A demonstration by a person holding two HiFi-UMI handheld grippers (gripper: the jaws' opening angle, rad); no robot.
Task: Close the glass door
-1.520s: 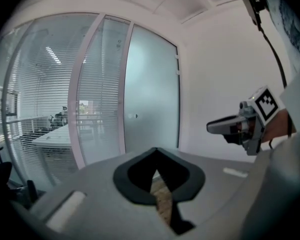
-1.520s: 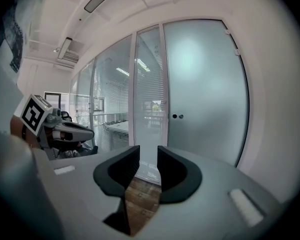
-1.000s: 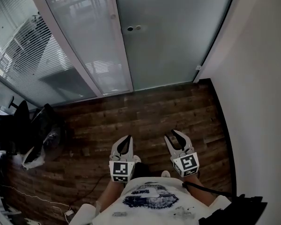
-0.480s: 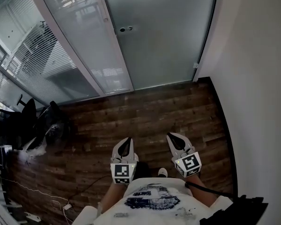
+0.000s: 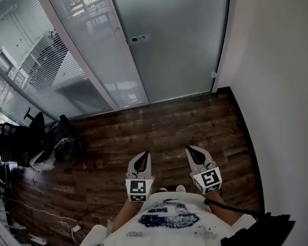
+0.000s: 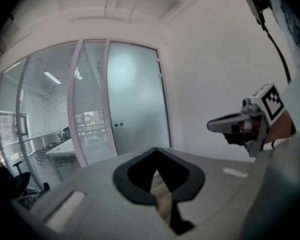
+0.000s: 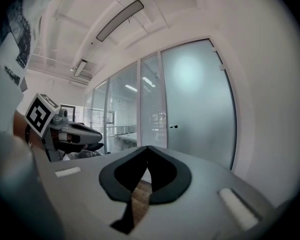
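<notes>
The right gripper (image 5: 194, 154), fingers parted a second ago, is now clenched on nothing; the left gripper (image 5: 142, 158) is clenched empty too. A tall frosted grey glass door (image 5: 169, 40) stands well ahead of both, across a dark wooden floor (image 5: 159, 124).

We see the glass door (image 5: 179, 40) as frosted, smooth glass with a soft sheen. The partition (image 5: 95, 35) beside it is clearer, glossy glass. The floor (image 5: 164, 127) is of dark wood planks with a visible grain and a low shine. The wall (image 5: 282, 86) looks white and matt. The left gripper (image 5: 142, 156) and the right gripper (image 5: 191, 148) have matt grey plastic shells with black pads. The shirt (image 5: 167, 217) is printed cloth.
</notes>
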